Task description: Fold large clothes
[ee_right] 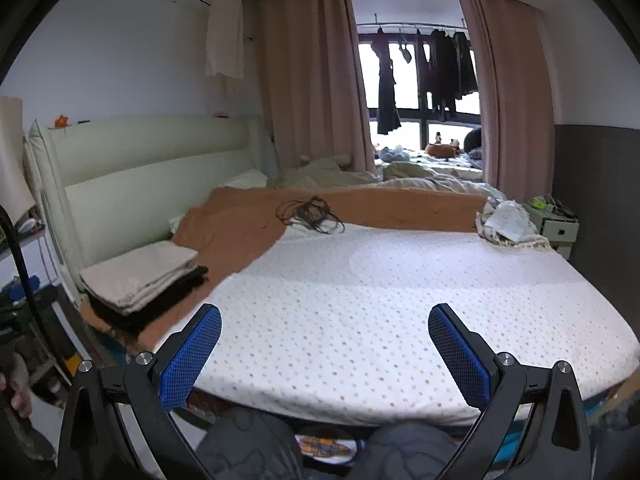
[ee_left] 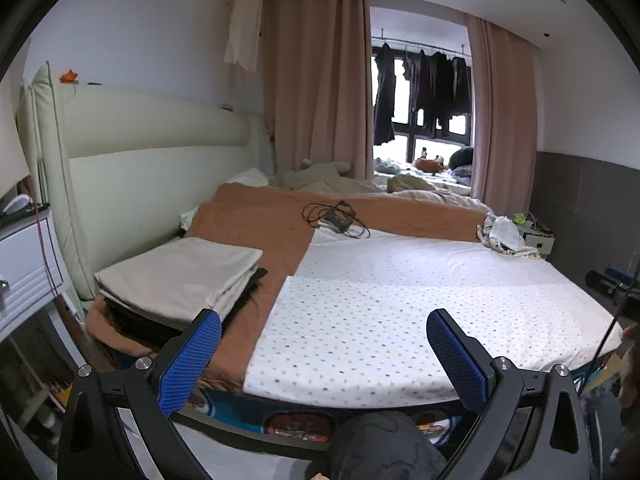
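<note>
From the left wrist view, the left tongs are spread wide with nothing between the blue pads, held above the near edge of the bed. A white spotted sheet covers most of the mattress, lying flat. To its left runs a brown blanket, and on that blanket, near the cream headboard, sits a stack of folded clothes: pale beige pieces on top, a dark one underneath. A tangle of black cable lies where the blanket meets the sheet. A crumpled pale cloth rests at the far right corner of the bed, just beside a small nightstand. Pink curtains frame a window where dark garments hang on a rail. A white drawer unit stands at the left edge.

From the right wrist view, the right tongs are likewise spread apart and empty, hovering over the near edge of the spotted sheet. The stack of folded clothes sits at the left, on the brown blanket beside the headboard. The black cable and the crumpled cloth lie at the far side. The person's dark trouser legs show below the tongs, and part of a hand appears at the left edge.
</note>
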Demonstrator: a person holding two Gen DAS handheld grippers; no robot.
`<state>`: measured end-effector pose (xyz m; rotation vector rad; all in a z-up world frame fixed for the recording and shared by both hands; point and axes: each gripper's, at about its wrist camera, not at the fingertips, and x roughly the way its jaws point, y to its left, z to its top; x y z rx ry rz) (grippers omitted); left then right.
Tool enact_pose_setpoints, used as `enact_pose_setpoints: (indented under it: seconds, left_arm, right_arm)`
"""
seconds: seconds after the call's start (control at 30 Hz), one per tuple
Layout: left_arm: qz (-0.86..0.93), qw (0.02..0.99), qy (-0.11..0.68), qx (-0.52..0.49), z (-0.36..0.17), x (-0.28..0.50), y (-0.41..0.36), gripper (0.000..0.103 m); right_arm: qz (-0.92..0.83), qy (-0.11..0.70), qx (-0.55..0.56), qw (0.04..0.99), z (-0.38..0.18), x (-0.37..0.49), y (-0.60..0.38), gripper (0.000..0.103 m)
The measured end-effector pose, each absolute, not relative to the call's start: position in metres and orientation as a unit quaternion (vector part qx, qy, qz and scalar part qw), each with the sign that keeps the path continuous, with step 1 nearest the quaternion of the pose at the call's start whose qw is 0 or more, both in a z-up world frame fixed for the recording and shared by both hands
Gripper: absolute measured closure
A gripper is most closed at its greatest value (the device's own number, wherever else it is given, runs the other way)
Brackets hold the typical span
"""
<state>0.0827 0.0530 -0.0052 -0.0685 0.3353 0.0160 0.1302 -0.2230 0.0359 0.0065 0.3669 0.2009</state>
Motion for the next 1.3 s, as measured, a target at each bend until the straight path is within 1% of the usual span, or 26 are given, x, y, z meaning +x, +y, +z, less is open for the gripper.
enact_pose_setpoints:
  seconds: [0.17,0.27,0.47,1.3]
  left_arm:
    - [0.006,0.986,0.162,-0.042,-0.007,0.077,0.045,0.0]
    - [0.017,0.987,0.16,-0.029,-0.008,0.078,0.04,0.0]
    - [0.012,0.986,0.163,-0.017,-0.011,0.083,0.032,0.0]
    - [0.005,0.989,0.147,-0.009,-0.005,0.065,0.029,0.0]
  right_arm:
    - [0.103,0.178,0.017,0.978,0.031,0.122,-0.229,0.0]
    - [0.1,0.171,0.016,0.98,0.029,0.122,-0.231,0.0]
    - [0.097,0.18,0.033,0.978,0.02,0.125,-0.238,0.0]
    - [0.097,0.196,0.04,0.975,0.008,0.122,-0.24,0.0]
